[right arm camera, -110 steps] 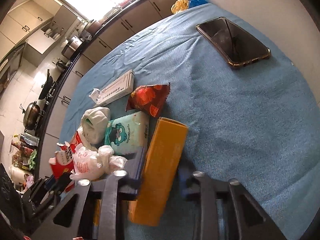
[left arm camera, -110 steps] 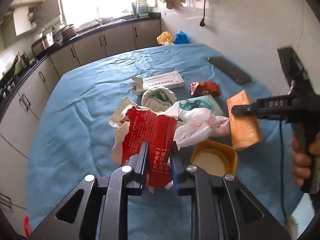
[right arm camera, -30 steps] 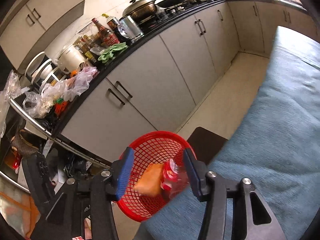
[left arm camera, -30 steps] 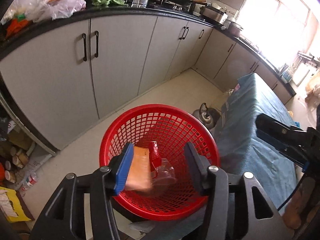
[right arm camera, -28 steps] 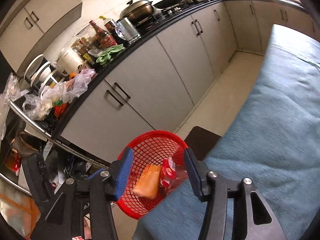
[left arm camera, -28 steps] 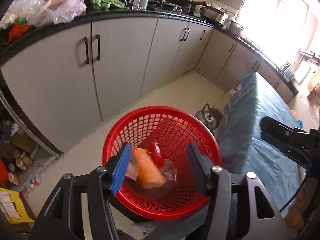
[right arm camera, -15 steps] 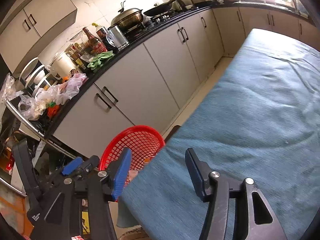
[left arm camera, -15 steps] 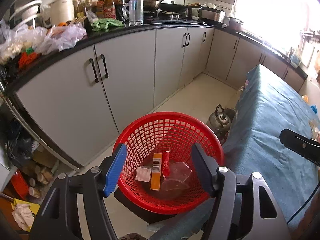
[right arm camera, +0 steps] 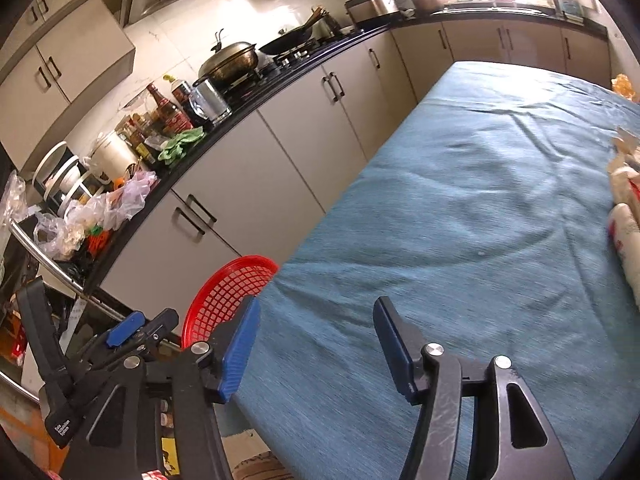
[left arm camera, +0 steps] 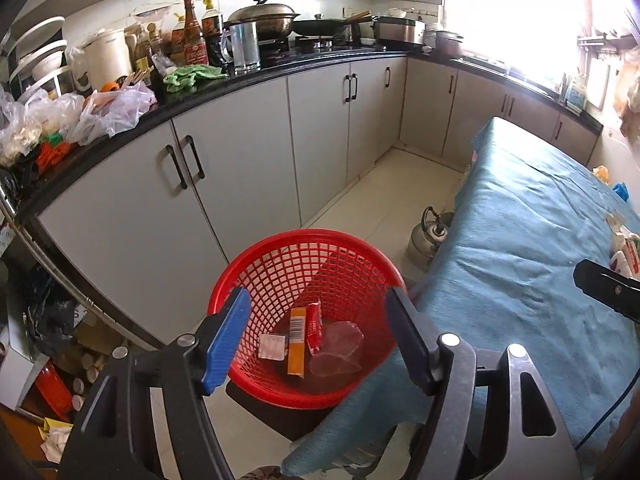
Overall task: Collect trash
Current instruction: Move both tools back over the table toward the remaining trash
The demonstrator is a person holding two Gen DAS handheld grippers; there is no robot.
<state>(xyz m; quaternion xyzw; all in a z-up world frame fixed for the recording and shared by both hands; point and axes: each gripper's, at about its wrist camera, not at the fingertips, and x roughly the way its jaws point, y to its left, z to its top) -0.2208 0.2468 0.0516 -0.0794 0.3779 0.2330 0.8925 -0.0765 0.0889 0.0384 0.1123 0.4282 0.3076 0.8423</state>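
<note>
Your left tool (left arm camera: 318,338) hangs over the red basket (left arm camera: 256,258), jaws opening, nothing between them. Inside, the orange box (left arm camera: 297,340) lies flat, its long axis running toward you and away, beside a red packet (left arm camera: 315,326). Your right tool (right arm camera: 316,346), also opening and empty, is over the blue-covered bench (right arm camera: 480,208).

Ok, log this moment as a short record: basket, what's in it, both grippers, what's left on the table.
basket: red mesh basket on the floor beside the blue-covered table
contents: orange box, red packet, white packet, clear plastic cup
left gripper: over the basket, jaws opening, nothing between them
right gripper: over the table edge, jaws opening, empty
remaining: white and red wrappers at the table's far side
</note>
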